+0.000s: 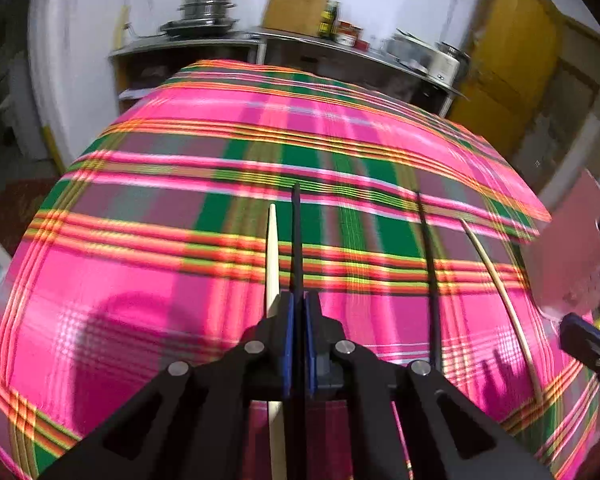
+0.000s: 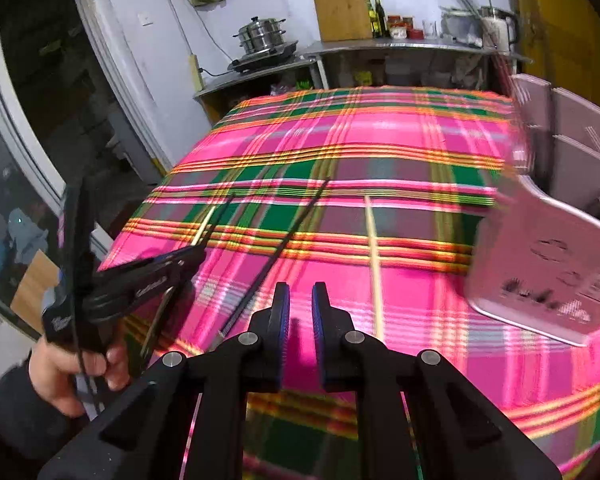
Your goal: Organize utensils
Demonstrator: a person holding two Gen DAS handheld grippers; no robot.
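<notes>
In the left wrist view my left gripper (image 1: pixel 298 300) is shut on a black chopstick (image 1: pixel 296 236) that sticks out forward over the plaid cloth. A pale wooden chopstick (image 1: pixel 272 256) runs just outside its left finger, not between the jaws. A second black chopstick (image 1: pixel 428 260) and a second pale one (image 1: pixel 496 284) lie on the cloth to the right. In the right wrist view my right gripper (image 2: pixel 300 300) stands open above the cloth with nothing between its fingers, between a black chopstick (image 2: pixel 284 240) and a pale one (image 2: pixel 374 256). The left gripper (image 2: pixel 198 254) shows at left.
A pink compartment tray (image 2: pixel 548 272) sits at the table's right edge, tilted and blurred. A hand (image 2: pixel 60 372) holds the left gripper at lower left. The plaid-covered table (image 1: pixel 180 340) ends at a far edge before steel shelves with pots (image 2: pixel 262 36) and jars.
</notes>
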